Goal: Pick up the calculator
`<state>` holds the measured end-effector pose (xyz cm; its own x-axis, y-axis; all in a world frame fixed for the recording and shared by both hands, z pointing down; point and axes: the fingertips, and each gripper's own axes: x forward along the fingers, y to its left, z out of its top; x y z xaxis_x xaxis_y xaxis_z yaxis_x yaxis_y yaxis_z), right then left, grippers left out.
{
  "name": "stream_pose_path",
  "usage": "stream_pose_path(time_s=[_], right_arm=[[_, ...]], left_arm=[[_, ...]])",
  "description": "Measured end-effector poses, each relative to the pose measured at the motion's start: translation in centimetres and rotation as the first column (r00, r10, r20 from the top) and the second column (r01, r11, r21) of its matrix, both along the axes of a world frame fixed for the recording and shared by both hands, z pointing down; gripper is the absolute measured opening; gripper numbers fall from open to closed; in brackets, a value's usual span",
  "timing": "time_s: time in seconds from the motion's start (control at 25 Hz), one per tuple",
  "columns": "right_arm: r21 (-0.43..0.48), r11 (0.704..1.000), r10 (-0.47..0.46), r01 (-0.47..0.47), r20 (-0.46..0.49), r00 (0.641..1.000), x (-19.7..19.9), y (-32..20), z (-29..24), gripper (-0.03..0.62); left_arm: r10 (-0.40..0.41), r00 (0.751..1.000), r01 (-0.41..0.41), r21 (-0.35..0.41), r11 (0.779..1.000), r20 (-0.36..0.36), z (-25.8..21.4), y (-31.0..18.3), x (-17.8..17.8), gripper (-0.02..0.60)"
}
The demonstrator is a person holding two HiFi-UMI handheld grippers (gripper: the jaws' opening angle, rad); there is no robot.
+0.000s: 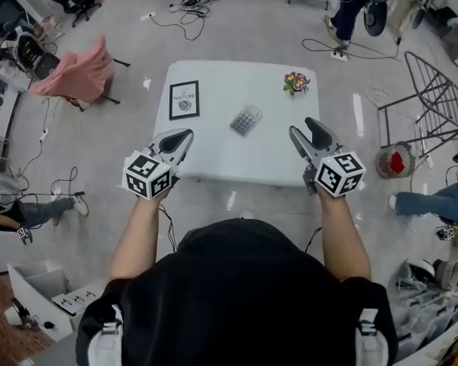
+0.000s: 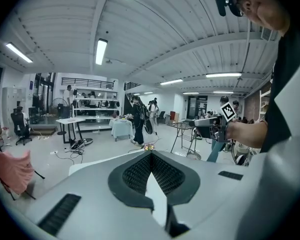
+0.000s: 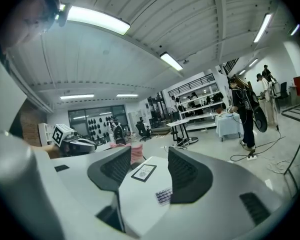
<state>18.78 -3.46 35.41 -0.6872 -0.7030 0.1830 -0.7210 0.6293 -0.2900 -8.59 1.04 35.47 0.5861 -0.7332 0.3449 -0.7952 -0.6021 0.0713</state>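
White table (image 1: 214, 158): centre of head view, grippers over near edge.
Calculator (image 1: 246, 120): lay mid-table, untouched; right gripper view caught it, left did not.
Left gripper (image 1: 185, 136): jaws met, empty.
Right gripper (image 1: 302, 127): jaws wide apart, empty.

One white table (image 1: 214, 162) was counted. On it, one calculator (image 1: 246, 120), one framed print (image 1: 184, 100) and one small bunch of flowers (image 1: 295, 82) were counted. Two grippers were seen: one left gripper (image 1: 183, 136) and one right gripper (image 1: 303, 126). Beyond the table, one pink cloth (image 1: 80, 71) and one wire rack (image 1: 435, 97) were noted.
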Motion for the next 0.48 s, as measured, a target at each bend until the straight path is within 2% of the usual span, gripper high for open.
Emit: stream_pose_path(time_s=[0.48], right_arm=[[-0.027,0.999,-0.017,0.017,0.014,1.000,1.0,-3.5,0.5,0.235]], left_arm=[[-0.014,1.000,0.014,-0.023,1.000,-0.004,0.7,-2.8,1.3,0.017]])
